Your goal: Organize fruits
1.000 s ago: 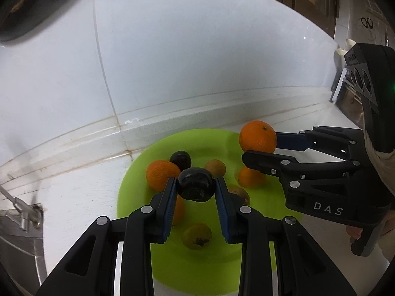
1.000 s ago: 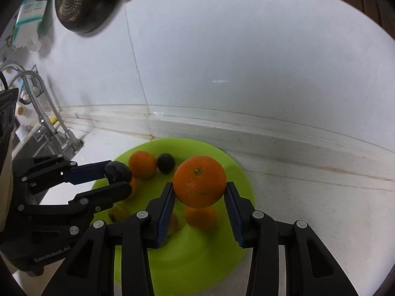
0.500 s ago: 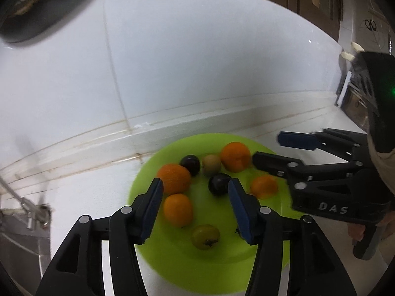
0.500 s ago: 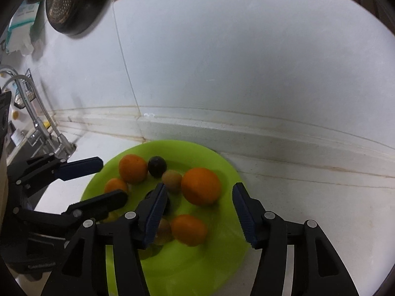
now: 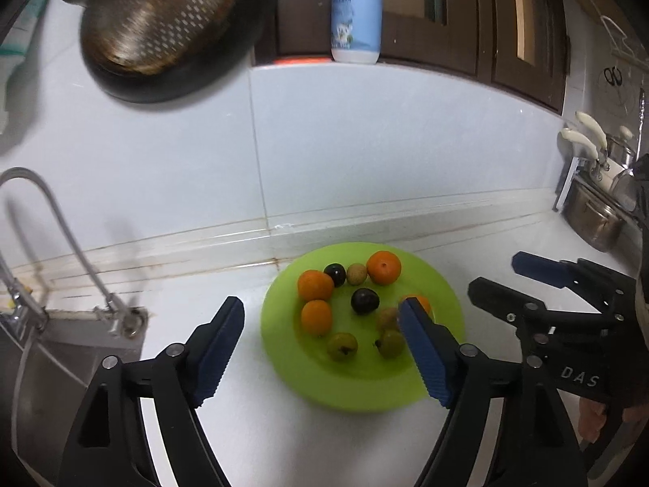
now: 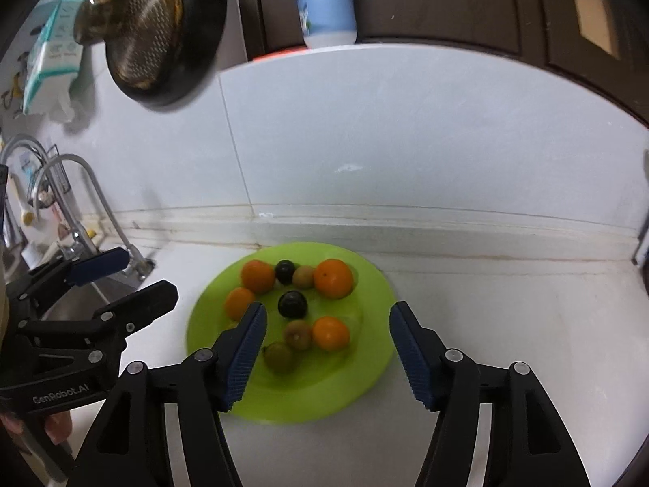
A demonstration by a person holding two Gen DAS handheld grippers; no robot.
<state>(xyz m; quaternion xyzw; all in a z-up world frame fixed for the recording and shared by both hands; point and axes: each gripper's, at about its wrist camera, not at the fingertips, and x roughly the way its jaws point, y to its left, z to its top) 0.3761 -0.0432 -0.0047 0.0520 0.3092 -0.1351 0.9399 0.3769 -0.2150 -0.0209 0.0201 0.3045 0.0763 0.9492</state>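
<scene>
Both grippers are empty right now, jaws spread wide apart on each: the left gripper (image 5: 320, 339) hangs over the near-left part of the green plate (image 5: 357, 389), and the right gripper (image 6: 326, 345) sits more squarely over the plate's near half. All the fruit is on that plate, which sits on the white worktop (image 6: 507, 324). Nearest the right jaws are 2 small greenish-brown fruits (image 6: 279, 357), touching or nearly so, with a small orange (image 6: 330, 332) just beside them, pretty much between the jaw tips. A bit further out is a dark plum (image 6: 292, 304) in the middle, then the back row: an orange (image 6: 258, 276), another dark plum (image 6: 285, 271), a pale brown one (image 6: 303, 276) and the biggest orange (image 6: 333, 278). My guess on handling: everything here is light and round, so it'll roll if nudged. The oranges have firm, grippy skin, so pinch them across the widest part. The plums look glossy and likely slick, and the little greenish ones are probably soft, so go gentle and centred or they'll squirt out. The plate rim is shallow, so it won't stop much. Both grippers tilt down and forward towards the plate, side by side, the right one visible off the left one's right-hand jaw. Past the plate there's just the tiled wall and the tap (image 5: 61, 235) off to the left.
</scene>
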